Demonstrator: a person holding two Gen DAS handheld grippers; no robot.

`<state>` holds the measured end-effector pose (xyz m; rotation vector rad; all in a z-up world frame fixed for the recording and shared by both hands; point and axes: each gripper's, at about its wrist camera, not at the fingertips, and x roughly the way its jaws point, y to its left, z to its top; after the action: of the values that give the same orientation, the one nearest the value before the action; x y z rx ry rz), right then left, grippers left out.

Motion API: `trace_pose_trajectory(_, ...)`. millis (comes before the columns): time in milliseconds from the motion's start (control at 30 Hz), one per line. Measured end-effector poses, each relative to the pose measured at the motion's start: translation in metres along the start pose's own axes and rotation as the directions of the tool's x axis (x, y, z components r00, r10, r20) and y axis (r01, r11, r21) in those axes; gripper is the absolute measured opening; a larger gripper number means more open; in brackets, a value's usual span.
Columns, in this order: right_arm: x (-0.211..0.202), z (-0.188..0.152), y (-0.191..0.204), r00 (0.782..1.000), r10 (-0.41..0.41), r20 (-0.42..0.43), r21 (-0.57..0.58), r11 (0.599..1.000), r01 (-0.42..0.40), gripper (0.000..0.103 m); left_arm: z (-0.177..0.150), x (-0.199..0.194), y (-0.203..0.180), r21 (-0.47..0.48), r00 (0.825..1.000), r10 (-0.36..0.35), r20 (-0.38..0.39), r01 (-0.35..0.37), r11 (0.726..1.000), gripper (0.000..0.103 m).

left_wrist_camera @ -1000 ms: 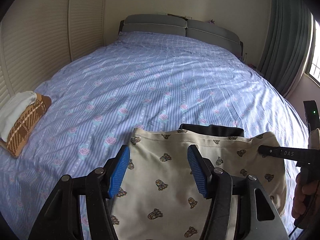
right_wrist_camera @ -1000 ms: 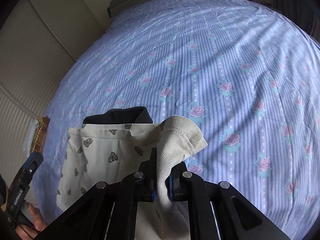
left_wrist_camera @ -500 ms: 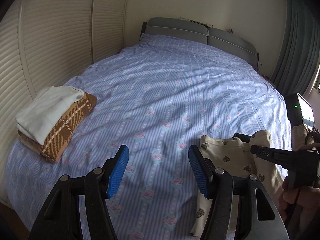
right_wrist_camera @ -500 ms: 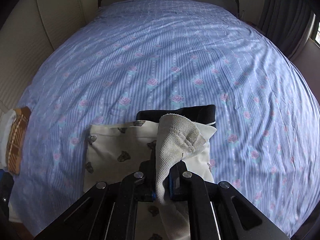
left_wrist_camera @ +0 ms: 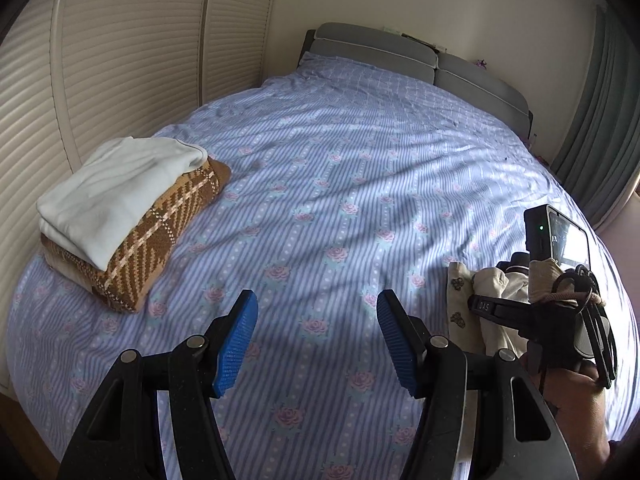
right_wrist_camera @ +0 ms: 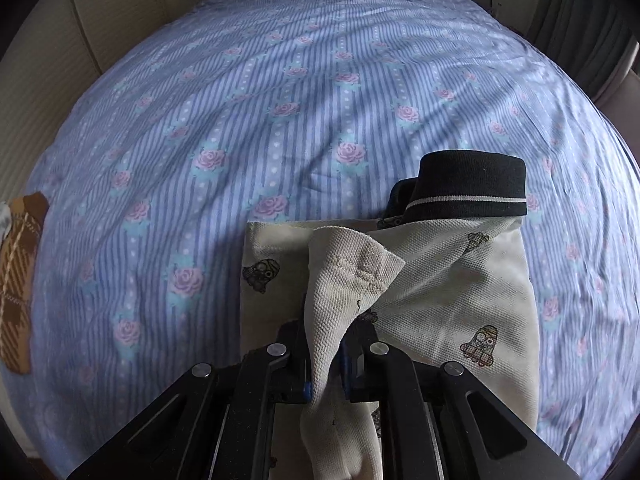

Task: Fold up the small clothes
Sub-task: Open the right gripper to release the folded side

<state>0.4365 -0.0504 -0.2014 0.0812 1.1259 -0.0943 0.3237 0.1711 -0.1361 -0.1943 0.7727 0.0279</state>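
We have two folded clothes (left_wrist_camera: 124,216) stacked at the left; our right gripper (right_wrist_camera: 326,364) jaws, opening, hold the little shirt (right_wrist_camera: 440,280) half folded, left gripper (left_wrist_camera: 316,340) jaws spread, empty.

You've got a cream shirt (right_wrist_camera: 448,280) with cartoon prints and black collar (right_wrist_camera: 468,184), lilac striped rose bedsheet (right_wrist_camera: 280,80), brown plaid knit (left_wrist_camera: 160,240) at 9 o'clock.

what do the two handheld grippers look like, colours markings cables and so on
The left gripper has black angular plastic arms with silver rivets and ribbed bright blue fingers. The right gripper is the same black build, with white lettering on one finger, a black camera block with a green light and small screen, and dark cords looped round its handle. No sleeve shows.
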Motion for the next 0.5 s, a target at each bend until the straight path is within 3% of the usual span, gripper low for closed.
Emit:
trace_pose_trajectory(133, -0.018, -0.006, -0.009, 0.997, 0.063, 0.039, -0.041, 0.997, -0.061, 0.041, -0.005, 0.001, -0.017, 0.039, 1.000, -0.027, -0.009, 0.028, 0.999, 0.061)
trace_pose_trajectory(300, -0.070, -0.020, -0.045, 0.959, 0.257, 0.120, -0.040, 0.966, -0.254, 0.044, -0.011, -0.009, -0.041, 0.061, 0.996, -0.090, -0.013, 0.091, 0.994, 0.061)
trace_pose_trajectory(500, -0.127, -0.071, -0.118, 0.909, 0.314, 0.273, -0.003, 0.946, -0.325, 0.049, -0.040, -0.018, -0.086, 0.127, 0.967, -0.245, -0.072, 0.253, 0.959, 0.061)
